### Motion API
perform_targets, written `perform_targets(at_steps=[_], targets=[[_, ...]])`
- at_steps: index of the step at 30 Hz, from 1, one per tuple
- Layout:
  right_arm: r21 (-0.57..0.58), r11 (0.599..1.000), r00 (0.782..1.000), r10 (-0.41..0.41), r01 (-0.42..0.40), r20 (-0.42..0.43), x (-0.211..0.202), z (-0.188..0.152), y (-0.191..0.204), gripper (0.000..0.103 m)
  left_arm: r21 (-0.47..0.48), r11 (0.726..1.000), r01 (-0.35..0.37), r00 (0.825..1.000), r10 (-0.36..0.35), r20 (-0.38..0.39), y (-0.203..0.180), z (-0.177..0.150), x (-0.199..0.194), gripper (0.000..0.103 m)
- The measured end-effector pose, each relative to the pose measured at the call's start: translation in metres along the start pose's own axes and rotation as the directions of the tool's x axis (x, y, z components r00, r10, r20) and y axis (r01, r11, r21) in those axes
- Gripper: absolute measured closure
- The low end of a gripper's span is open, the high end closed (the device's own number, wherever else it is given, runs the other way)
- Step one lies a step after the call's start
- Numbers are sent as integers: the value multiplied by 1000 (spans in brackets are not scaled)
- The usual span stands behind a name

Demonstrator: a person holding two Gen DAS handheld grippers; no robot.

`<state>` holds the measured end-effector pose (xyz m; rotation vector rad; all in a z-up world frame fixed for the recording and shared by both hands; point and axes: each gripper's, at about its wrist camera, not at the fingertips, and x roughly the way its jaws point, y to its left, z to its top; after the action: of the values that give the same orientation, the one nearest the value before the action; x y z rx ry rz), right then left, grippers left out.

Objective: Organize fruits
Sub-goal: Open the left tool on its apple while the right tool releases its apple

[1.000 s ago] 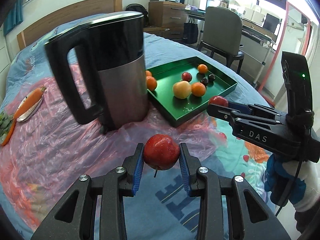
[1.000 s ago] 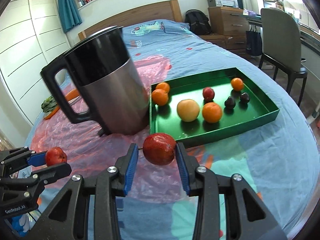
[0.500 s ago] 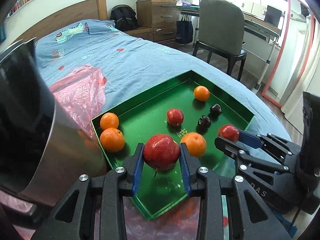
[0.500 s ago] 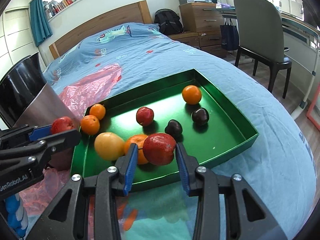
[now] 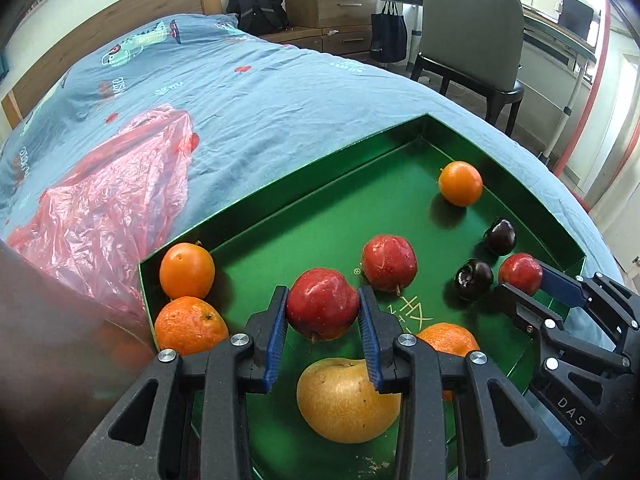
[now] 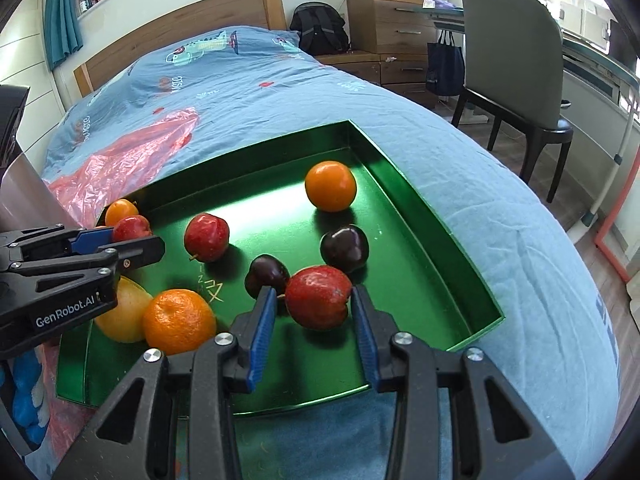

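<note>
Seven fruits already lie in the shallow green metal tray [image 6: 420, 200], while the left gripper [image 5: 322, 322] and right gripper [image 6: 313, 312], above its near edge, each clamp one red apple [image 5: 322, 309] [image 6: 318, 297] awaiting release.

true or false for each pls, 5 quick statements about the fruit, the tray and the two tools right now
1. The left tool grips a red apple. True.
2. The right tool is empty. False: it grips a second red apple.
3. Both tools are over the green tray. True.
4. The tray holds only oranges. False: dark plums, a loose red apple and a yellow fruit lie there too.
5. The tray sits on a wooden desk. False: it rests on the blue bedspread.
</note>
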<state>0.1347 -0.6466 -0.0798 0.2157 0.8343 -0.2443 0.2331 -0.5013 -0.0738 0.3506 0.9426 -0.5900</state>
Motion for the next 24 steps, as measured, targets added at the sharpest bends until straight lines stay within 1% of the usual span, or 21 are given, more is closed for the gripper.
perform_targets(at_steps=[9, 11, 14, 15, 16, 17, 20, 23, 24], targets=[[-18, 1000, 1000, -15, 15, -21, 3, 1, 2, 36, -44, 998, 42, 998, -44, -43, 7, 3, 11, 72], [-20, 1000, 999, -17, 17, -27, 3, 1, 2, 36, -43, 998, 37, 999, -38, -33, 8, 3, 5, 65], [-19, 999, 999, -26, 25, -32, 1, 1, 3, 35, -31, 999, 33, 999, -33, -10, 7, 4, -7, 58], [-16, 1000, 999, -25, 25, -31, -1, 2, 3, 35, -24, 999, 32, 999, -32, -3, 6, 3, -12, 57], [-15, 1000, 999, -27, 27, -28, -4, 2, 4, 33, -18, 999, 32, 999, -32, 4, 5, 3, -17, 55], [-15, 999, 999, -31, 30, -24, -8, 2, 5, 28, -13, 999, 35, 999, -35, 12, 4, 2, -23, 55], [-11, 999, 999, -36, 36, -9, -21, 2, 6, 21, 11, 999, 39, 999, -39, 36, 1, -5, -43, 53], [0, 999, 999, -38, 38, 1, -37, 1, 7, 15, 6, 998, 55, 997, -55, 45, 2, -16, -61, 52], [4, 999, 999, -37, 37, 4, -42, 1, 8, 14, 3, 998, 63, 997, -63, 49, 2, -21, -68, 52]])
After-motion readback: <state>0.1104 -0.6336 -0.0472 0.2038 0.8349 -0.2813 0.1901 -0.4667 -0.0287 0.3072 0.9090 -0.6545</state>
